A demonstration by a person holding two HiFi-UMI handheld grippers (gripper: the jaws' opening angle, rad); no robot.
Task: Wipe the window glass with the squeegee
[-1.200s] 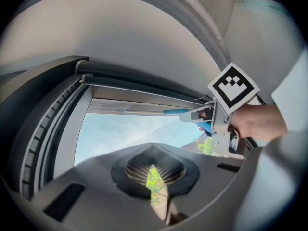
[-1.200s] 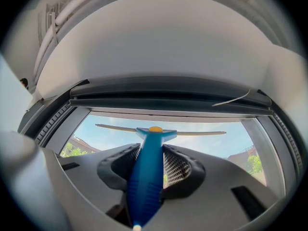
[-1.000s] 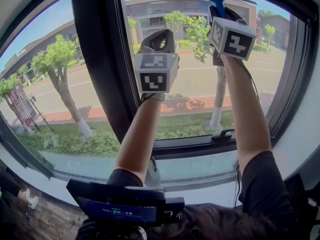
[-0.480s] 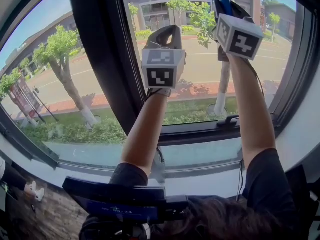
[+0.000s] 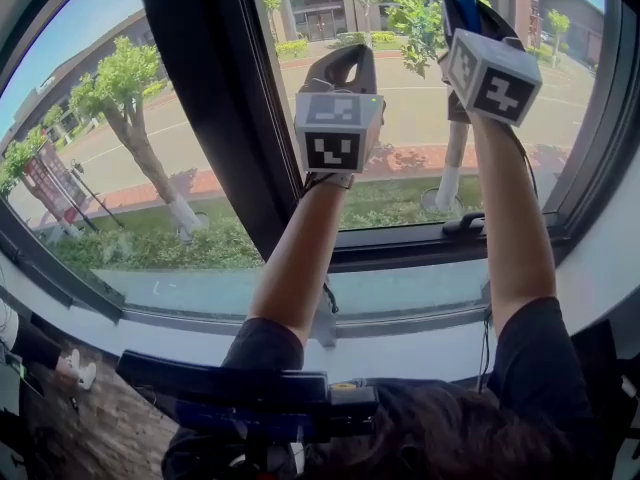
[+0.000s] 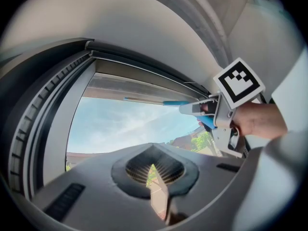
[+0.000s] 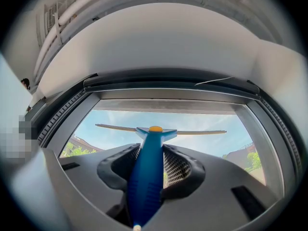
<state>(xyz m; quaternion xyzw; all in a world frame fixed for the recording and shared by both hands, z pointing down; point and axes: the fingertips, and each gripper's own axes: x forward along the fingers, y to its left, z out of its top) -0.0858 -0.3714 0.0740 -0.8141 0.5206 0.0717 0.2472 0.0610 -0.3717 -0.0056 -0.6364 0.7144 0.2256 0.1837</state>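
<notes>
While raised just right of the dark mullion (image 5: 200, 88), holds nothing in the left gripper (image 5: 337, 68): fingers together, only a sliver of daylight between. Farther right, clamps the right gripper (image 5: 472, 16) fingers on the blue handle of the squeegee (image 7: 146, 182), taken on its lower part. Sets the blade (image 7: 115, 127) level across the far top of the glass (image 7: 202, 119), just under the frame. Probably light, stiff in the handle, soft along the rubber edge; smooth plastic, so apt to twist in the fingers. Best taken mid-handle, square to the blade. Loses the blade past the top edge of the head view. Cannot tell whether rubber touches glass.
</notes>
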